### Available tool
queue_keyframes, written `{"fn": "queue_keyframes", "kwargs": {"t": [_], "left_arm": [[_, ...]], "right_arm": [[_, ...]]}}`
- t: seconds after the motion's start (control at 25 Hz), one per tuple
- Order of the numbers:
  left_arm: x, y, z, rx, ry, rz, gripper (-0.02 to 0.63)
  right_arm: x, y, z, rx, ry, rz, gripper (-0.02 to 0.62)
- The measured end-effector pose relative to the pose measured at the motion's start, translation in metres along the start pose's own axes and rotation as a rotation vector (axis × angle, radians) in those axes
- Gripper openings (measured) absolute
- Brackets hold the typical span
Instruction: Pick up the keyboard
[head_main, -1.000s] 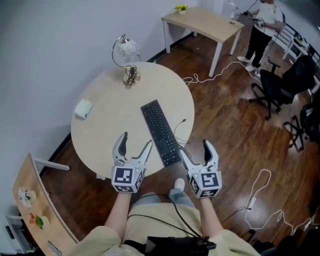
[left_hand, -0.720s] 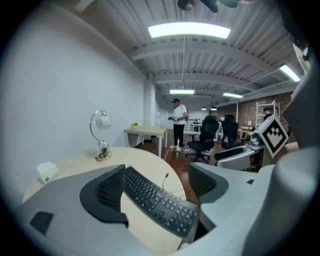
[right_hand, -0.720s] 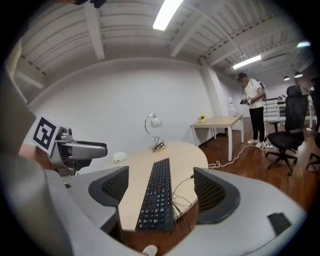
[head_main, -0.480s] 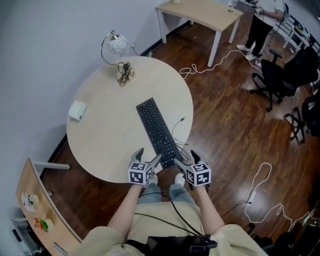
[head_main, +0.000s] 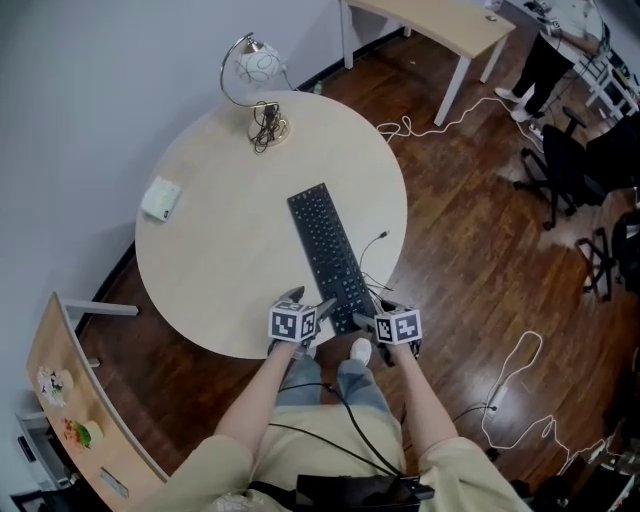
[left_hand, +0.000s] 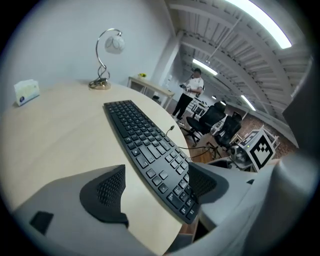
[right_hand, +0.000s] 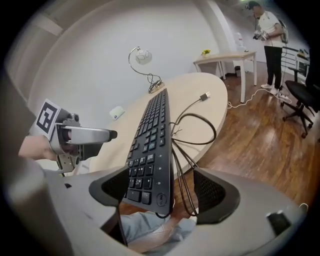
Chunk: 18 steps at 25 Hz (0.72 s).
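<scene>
A black keyboard lies lengthwise on the round wooden table, its near end jutting over the table's front edge. My left gripper is open at that end's left corner. In the left gripper view the keyboard runs between the jaws, the right pad close beside its edge and the left pad apart from it. My right gripper is open at the right corner. In the right gripper view the keyboard's end and its looped cable lie between the jaws.
A globe desk lamp stands at the table's far edge and a small white box at its left. Cables trail on the wood floor. A desk, office chairs and a standing person are at the far right.
Both grippers have moved forward and inward from below the table edge to the keyboard's near end, one at each corner. The keyboard has not moved on the table.
</scene>
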<state>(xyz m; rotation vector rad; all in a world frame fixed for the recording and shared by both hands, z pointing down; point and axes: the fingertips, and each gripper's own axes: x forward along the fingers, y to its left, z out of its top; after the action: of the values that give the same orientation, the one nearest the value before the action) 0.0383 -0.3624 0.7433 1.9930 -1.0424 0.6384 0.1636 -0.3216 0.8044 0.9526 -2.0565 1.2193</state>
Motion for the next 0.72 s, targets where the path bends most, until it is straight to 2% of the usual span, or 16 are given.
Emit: {"fn": "queue_keyframes", "kwargs": {"t": [0.28, 0.4, 0.48, 0.72], "left_arm": [[0.022, 0.015, 0.000, -0.079, 0.047, 0.013, 0.376], [0.028, 0.015, 0.002, -0.096, 0.046, 0.004, 0.376], [0.031, 0.015, 0.002, -0.118, 0.049, -0.013, 0.371], [0.043, 0.017, -0.008, -0.274, 0.093, -0.058, 0.342]], "right_arm": [[0.012, -0.004, -0.003, 0.028, 0.046, -0.010, 0.387], [0.011, 0.000, -0.007, 0.055, 0.091, 0.016, 0.372], [0.011, 0.005, -0.011, 0.087, 0.130, 0.046, 0.335], [0.014, 0.013, -0.014, 0.150, 0.147, 0.130, 0.288]]}}
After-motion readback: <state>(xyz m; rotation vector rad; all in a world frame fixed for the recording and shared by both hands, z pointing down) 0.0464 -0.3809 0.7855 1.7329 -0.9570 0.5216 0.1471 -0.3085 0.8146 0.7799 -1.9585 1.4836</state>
